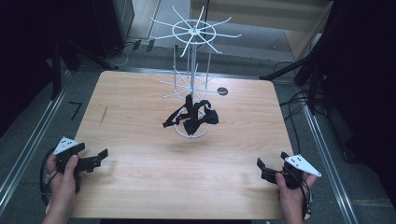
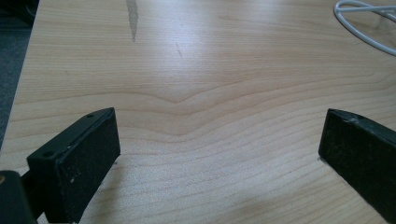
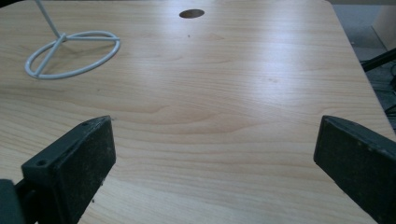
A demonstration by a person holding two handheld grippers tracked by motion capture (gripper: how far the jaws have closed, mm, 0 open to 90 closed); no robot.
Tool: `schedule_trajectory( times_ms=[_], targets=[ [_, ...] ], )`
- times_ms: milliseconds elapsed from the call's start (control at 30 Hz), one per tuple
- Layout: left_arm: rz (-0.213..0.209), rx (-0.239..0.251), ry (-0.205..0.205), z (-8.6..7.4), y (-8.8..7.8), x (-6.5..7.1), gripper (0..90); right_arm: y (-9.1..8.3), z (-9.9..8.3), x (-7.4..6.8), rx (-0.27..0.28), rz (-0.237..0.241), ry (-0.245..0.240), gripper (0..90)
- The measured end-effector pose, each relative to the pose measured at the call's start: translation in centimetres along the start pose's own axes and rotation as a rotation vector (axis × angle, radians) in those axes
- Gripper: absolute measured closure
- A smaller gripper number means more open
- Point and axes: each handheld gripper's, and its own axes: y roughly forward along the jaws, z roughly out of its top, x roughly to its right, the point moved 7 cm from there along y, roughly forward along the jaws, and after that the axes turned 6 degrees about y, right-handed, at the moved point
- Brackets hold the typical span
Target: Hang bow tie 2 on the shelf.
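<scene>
Both grippers, left (image 1: 100, 157) and right (image 1: 262, 167), rest released at the bench's (image 1: 140, 186) near corners; the black straps (image 1: 194, 116) hang mid-bench on the wire rack (image 1: 191, 84), slightly nearer the right.

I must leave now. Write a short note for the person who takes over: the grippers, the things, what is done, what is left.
Left gripper: open, holds nothing, low over the table's near left corner.
Right gripper: open, holds nothing, near the right corner.
White wire rack: upright at the table's middle.
Black bow ties: hang low on the rack, above its ring base.
Done: bow ties are on the rack.
Left: likely nothing on the table to hang; check for more.
</scene>
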Motion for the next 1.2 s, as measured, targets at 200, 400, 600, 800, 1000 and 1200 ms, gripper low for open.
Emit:
schedule_trajectory(
  times_ms=[200, 400, 600, 800, 1000, 1200],
  targets=[
    [0.000, -0.002, 0.000, 0.0, 0.0, 0.0, 0.0, -0.8, -0.6, 1.6, 0.000, -0.031, 0.002, 0.0],
    [0.001, -0.004, 0.002, 0.0, 0.0, 0.0, 0.0, -1.7, -1.0, 3.2, 0.003, -0.055, 0.029, 0.0],
    [0.001, -0.001, -0.005, 0.0, -0.1, -0.1, 0.0, -2.5, -1.5, 4.2, -0.005, -0.069, 0.035, 0.0],
    [0.000, -0.001, -0.005, 0.0, -0.1, -0.1, 0.0, -3.4, -1.8, 5.4, 0.003, -0.086, 0.060, 0.0],
    [-0.001, 0.000, -0.007, 0.0, -0.1, -0.1, 0.0, -4.1, -2.0, 6.2, 0.012, -0.092, 0.074, 0.0],
    [-0.001, 0.001, -0.010, 0.0, -0.1, -0.1, 0.0, -4.6, -2.4, 7.2, 0.007, -0.115, 0.090, 0.0]
  ],
)
